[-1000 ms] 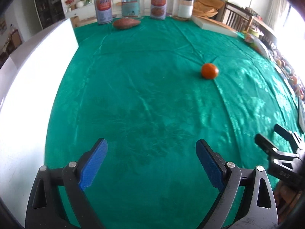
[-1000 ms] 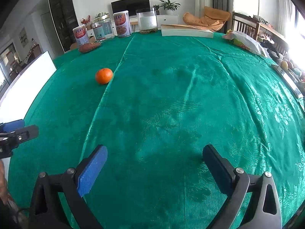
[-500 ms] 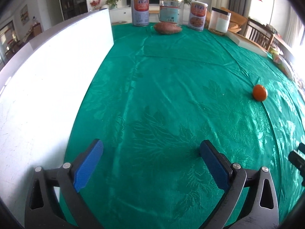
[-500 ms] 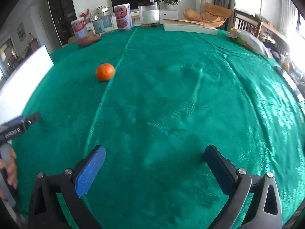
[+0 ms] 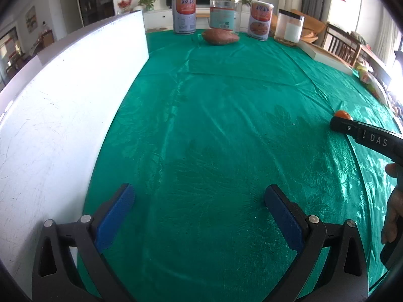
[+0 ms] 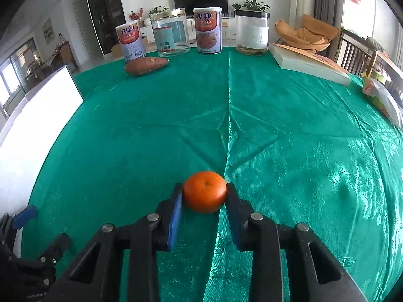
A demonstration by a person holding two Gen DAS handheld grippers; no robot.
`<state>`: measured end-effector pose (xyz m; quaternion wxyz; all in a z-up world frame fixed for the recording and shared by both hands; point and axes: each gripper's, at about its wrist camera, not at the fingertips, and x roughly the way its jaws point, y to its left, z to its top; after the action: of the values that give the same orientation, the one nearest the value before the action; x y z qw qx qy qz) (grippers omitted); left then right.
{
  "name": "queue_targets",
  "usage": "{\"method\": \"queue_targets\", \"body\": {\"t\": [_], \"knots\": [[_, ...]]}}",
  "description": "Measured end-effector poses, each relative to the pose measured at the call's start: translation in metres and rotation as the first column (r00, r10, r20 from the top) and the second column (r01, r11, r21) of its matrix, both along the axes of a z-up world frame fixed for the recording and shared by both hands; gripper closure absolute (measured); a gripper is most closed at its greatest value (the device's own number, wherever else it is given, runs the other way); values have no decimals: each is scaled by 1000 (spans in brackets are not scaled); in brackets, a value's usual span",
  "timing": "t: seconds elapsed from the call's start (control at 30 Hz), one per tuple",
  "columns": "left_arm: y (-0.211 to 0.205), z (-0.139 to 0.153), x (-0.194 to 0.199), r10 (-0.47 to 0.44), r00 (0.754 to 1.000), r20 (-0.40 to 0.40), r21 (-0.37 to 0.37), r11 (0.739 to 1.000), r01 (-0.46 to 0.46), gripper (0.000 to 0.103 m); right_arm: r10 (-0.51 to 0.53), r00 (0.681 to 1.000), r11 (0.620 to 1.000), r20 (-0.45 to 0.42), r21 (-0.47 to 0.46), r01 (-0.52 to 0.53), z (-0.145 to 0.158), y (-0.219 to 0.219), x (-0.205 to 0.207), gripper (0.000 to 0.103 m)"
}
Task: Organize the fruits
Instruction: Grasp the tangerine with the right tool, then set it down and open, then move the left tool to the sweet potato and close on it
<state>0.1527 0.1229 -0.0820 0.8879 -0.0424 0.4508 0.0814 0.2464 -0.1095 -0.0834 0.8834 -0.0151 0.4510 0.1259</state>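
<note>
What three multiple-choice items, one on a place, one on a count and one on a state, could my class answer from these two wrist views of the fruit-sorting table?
1. Where does the sweet potato lie?
A. beside the white board
B. at the far end of the green tablecloth, in front of the printed cans
C. between the left gripper's fingers

2. How many printed cans stand at the far end?
A. one
B. two
C. four

3. What is the state of the right gripper?
A. wide open over bare cloth
B. shut on nothing
C. shut on the orange

Answers:
1 B: it rests on the cloth just before the can at the left.
2 B: only that can and a second can carry printed labels; the other containers are clear jars.
3 C: both pads press the orange's sides.
</note>
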Motion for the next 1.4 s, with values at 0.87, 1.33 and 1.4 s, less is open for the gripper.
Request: {"method": "queue_targets", "body": {"t": [0.87, 1.33, 1.4], "knots": [[5, 40, 66, 101, 994, 51, -265, 961, -84, 2, -53, 999, 998, 4, -38, 54, -6, -107, -81, 6], [10, 37, 277, -81, 997, 6, 175, 981, 79, 2, -39, 999, 996, -10, -82, 38, -9, -100, -80, 0], [14, 32, 295, -111, 994, -9, 200, 974, 110, 2, -38, 999, 996, -10, -86, 37, -9, -100, -79, 0]]}}
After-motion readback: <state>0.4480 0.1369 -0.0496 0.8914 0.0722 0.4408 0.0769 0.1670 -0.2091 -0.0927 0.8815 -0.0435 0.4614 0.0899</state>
